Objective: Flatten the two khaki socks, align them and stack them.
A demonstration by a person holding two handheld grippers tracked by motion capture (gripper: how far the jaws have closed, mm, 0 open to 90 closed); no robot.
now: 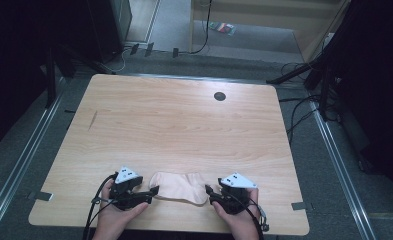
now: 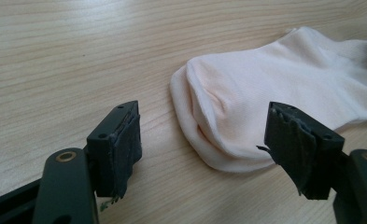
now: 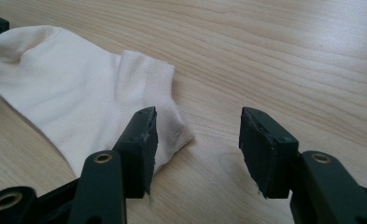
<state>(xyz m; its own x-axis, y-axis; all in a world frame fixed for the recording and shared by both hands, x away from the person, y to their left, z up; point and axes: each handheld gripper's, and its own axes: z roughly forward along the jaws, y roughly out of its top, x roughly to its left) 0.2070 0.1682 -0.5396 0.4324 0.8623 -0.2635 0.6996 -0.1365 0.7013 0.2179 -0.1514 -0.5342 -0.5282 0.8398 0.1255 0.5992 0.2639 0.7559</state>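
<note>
Right now your left gripper [image 1: 153, 191] sits at the near edge of the light wooden table [image 1: 179, 120], just left of a pale pink ankle sock [image 1: 180, 187], and your right gripper [image 1: 209, 192] sits just right of it. Both point inward at the sock from opposite ends. Your hands come in from the bottom of the high view, one wrapped around each gripper body, a black cable trailing from each.

Left gripper view: your jaws stand apart, nothing pinched. The sock [image 2: 274, 98] lies flat on the wood ahead of them. Its rounded toe end reaches toward the gap, closer to the jaw on the right of that view; the pads press on no fabric. The other gripper's black tip peeks in at the far right edge.

Right gripper view: your jaws are likewise spread, empty. The ribbed cuff end of the sock [image 3: 78, 98] lies at the jaw on the left of that view and passes partly behind it; touching or not, can't tell. Bare wood fills the gap between the jaws.

The sock looks folded or doubled along its length, resting near the table's front edge, roughly centred between your hands. A small dark round hole [image 1: 219, 96] sits far back on the tabletop, well apart from the sock.
</note>
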